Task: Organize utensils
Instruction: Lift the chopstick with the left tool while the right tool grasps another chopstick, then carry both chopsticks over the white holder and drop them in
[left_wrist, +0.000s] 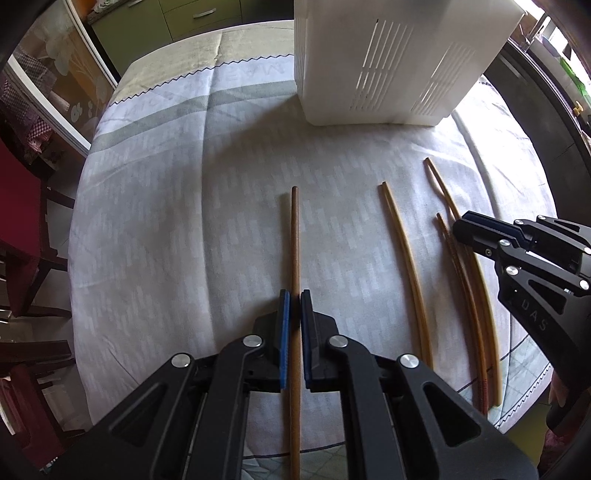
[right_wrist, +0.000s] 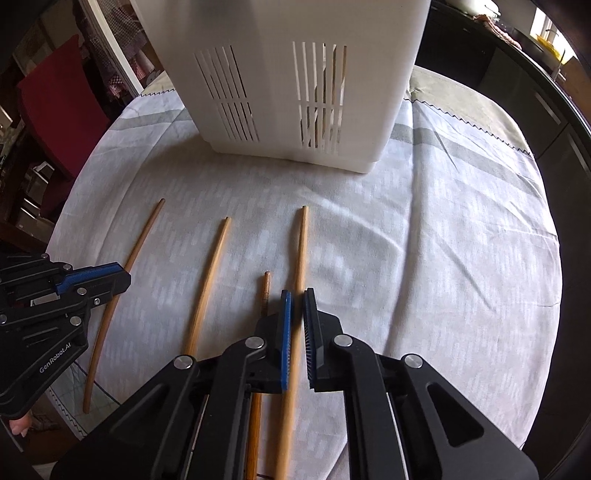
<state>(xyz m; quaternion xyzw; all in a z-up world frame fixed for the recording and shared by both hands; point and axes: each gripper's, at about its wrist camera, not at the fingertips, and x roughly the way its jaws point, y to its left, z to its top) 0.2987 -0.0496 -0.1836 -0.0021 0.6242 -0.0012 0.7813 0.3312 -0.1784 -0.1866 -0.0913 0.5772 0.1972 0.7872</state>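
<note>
Already my left gripper (left_wrist: 294, 295) clenched a dark chopstick (left_wrist: 294, 236) at 6 o'clock, my right gripper (right_wrist: 297, 295) a pale chopstick (right_wrist: 301, 251); some stood in the white holder (right_wrist: 280, 74), three lay on the counter (right_wrist: 443, 240).

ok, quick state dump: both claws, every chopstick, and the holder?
left claw: shut on dark brown chopstick
right claw: shut on light chopstick
short dark chopstick: flat on cloth, loose, beside right claw
middle chopstick: flat, untouched
white holder: upright, sticks visible through right-hand slots
tablecloth: wrinkled
</note>
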